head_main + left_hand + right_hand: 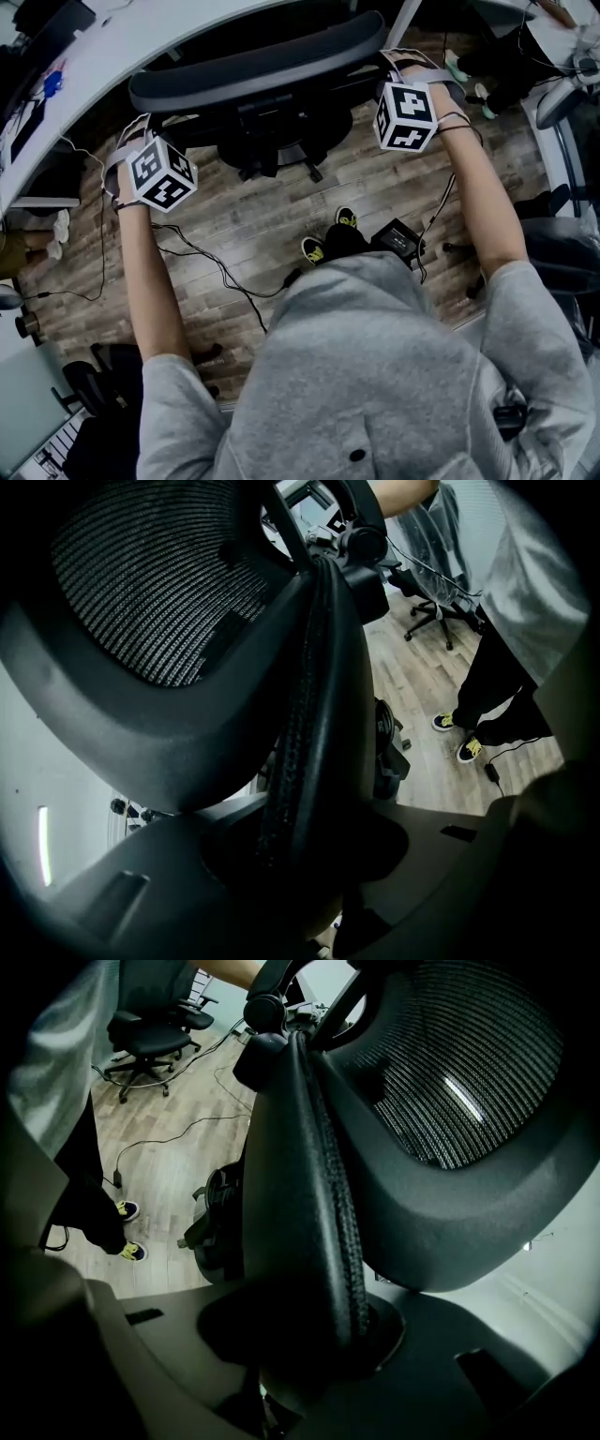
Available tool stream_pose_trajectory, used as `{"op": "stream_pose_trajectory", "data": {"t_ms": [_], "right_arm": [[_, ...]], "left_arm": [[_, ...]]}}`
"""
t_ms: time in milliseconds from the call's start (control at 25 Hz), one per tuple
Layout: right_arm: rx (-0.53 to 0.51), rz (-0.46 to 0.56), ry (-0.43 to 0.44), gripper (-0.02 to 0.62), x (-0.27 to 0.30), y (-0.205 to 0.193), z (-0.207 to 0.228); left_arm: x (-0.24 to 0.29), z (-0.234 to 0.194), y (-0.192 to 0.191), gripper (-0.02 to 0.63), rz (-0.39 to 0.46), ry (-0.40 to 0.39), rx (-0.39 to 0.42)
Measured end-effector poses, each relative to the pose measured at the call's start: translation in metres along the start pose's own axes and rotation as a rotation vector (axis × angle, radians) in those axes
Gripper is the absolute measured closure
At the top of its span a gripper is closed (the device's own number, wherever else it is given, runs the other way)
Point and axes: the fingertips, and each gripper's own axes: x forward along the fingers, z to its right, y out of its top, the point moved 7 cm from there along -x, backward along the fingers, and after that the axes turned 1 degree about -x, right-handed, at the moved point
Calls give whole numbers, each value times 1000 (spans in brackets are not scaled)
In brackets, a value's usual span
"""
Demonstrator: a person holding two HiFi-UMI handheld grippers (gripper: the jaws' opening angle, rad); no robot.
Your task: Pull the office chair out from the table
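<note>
Two-handed hold on the chair, seen from above and from each gripper. You stand behind it on the wood floor with both arms out. Your left gripper is clamped on the left rim of the backrest and your right gripper on the right rim. In each gripper view the padded edge runs down between the jaws and fills the gap, so both grippers are closed on the backrest rather than standing open beside it. Both tilt downward, which lets the jaws straddle the rim from above. Taking the two ends at once probably keeps the pull even, so that a swivelling seat rolls straight toward you instead of turning. The chair is tucked in: its top edge lies just beside the curved white tabletop, and its base sits partly under that edge. By that placing the pull looks to be at an early stage. A black cable trails over the floor between the base and your shoes; a castor could catch on it as the chair comes back.
</note>
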Motion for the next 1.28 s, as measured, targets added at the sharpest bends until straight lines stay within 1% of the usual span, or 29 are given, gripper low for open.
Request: {"op": "stream_pose_trajectory", "data": {"t_ms": [520,600,800,1280], "right_arm": [[-11,3,10,454,-13,0,2],[-12,2,11,454,-25,-3,-7],[-12,8,0,455,-58,-13,-47],[-28,22,-3,454,-105,-12,-87]], "left_arm": [[-13,4,4,465,-5,-30,-15],[-22,15,9,465,-6,-29,-15],[-49,58,23,465,-12,-19,-11],[-94,108,30,465,-23,-13,-27]]}}
